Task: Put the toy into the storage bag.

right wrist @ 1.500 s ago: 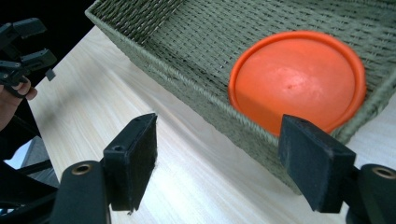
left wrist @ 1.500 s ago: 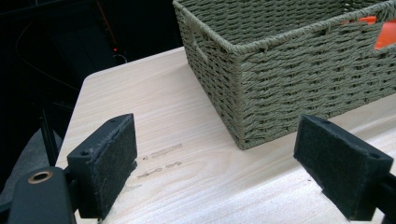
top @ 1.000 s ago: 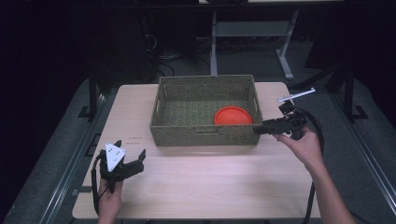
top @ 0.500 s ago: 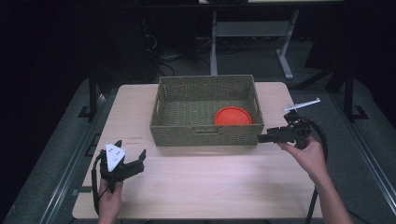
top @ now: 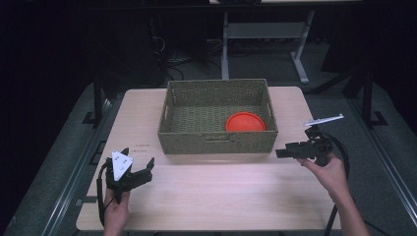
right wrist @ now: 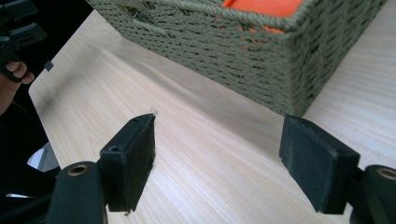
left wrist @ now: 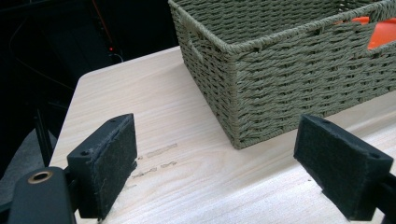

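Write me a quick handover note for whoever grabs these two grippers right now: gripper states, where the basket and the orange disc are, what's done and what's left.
Left gripper: open, empty, low over the table's near left part, short of the woven basket's front left corner.
Right gripper: open, empty, just off the basket's front right corner, pointing toward it.
Basket: middle of the table toward the far edge, upright.
Orange disc: inside the basket, at its front right.
Done: the disc appears to be placed in the basket; neither gripper holds anything.
Left: probably nothing more to load; the table around the basket looks bare. Confirm, then park both grippers.
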Available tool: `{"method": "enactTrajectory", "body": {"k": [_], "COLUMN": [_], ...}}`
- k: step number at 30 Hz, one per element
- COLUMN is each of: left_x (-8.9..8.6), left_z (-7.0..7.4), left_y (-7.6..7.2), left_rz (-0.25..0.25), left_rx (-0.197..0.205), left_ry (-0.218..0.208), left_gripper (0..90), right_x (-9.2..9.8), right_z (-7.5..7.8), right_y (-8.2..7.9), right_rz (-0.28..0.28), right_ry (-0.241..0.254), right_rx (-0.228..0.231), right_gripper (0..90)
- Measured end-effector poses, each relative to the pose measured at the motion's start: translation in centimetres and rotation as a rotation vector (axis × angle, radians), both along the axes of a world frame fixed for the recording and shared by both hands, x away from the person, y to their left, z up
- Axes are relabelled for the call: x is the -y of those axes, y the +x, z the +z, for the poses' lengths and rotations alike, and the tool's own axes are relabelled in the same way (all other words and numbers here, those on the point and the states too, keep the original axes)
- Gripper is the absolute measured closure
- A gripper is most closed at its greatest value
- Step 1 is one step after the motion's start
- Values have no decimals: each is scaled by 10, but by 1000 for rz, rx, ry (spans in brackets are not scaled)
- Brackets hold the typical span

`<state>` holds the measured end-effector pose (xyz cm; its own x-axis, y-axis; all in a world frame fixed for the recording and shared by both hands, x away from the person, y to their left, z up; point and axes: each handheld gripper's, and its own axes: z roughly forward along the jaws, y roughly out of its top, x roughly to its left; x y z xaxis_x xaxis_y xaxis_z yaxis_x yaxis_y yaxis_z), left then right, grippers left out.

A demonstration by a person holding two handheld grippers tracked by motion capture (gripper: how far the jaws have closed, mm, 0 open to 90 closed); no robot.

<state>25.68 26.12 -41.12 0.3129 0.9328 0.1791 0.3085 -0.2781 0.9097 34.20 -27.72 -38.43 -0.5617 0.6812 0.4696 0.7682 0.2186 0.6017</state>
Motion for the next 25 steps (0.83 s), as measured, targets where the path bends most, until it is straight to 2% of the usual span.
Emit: {"method": "enactTrajectory", "body": {"k": [2,9,13,18,22,25], "left_x": [0,1,1,0,1,2], "left_z": [0,-1,0,1,1,0], "left_y": [0,0,0,-1,-2,-1], "left_rz": [1,-6,-7,-7,-9,-10], "left_rx": [-3,-5,0,-1,-2,-3], "left_ry": [0,0,-4,-7,-4,-8], "left_gripper": [128,128,128,128,128,128], "right_x": [2,5,8,11,13,12], "right_z": [-2,-12,-16,-27,-37,-43], "right_y": [-2,-14,-25,-40,-56,-73], "right_rz": [-5,-10,-11,-7,-10,-25], "right_ry": [12,2,5,5,3,10], "right_rx": [-4,-3,11,-5,6,54], "right_gripper": [262,261,261,247,242,227]}}
